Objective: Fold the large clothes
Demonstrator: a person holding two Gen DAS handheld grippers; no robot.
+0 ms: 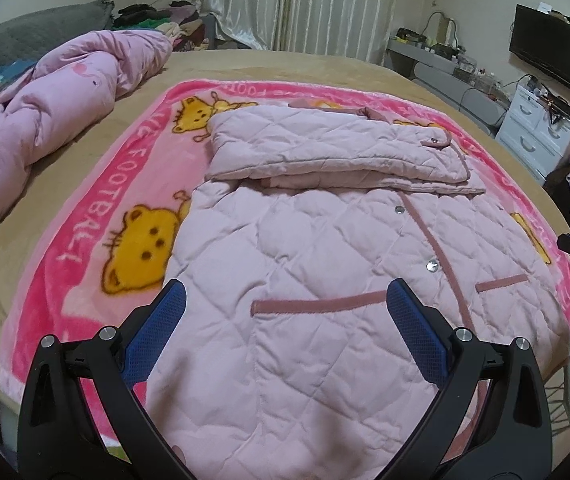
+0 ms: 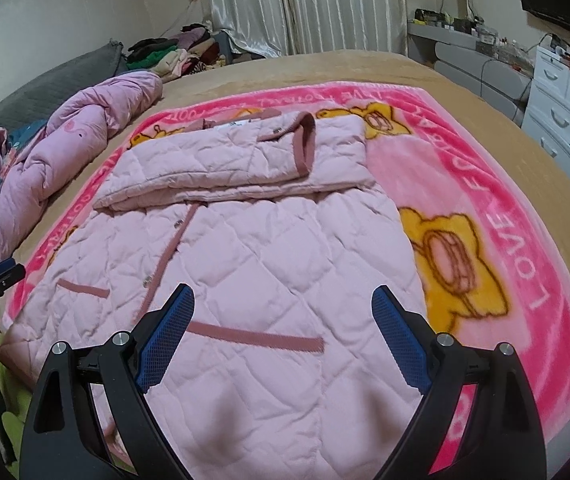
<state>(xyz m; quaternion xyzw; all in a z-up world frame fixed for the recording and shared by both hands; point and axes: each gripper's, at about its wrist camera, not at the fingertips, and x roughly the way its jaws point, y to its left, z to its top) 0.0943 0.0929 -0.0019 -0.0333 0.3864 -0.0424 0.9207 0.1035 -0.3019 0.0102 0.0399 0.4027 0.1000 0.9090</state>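
The pink quilted jacket (image 1: pixel 325 248) lies flat in the middle of the pink cartoon blanket (image 1: pixel 85 216) on the bed (image 1: pixel 285 68), its sleeves folded across the chest. The left tool (image 1: pixel 287 298) and right tool (image 2: pixel 283 304) hover over the jacket's near hem, both spread wide, holding nothing.
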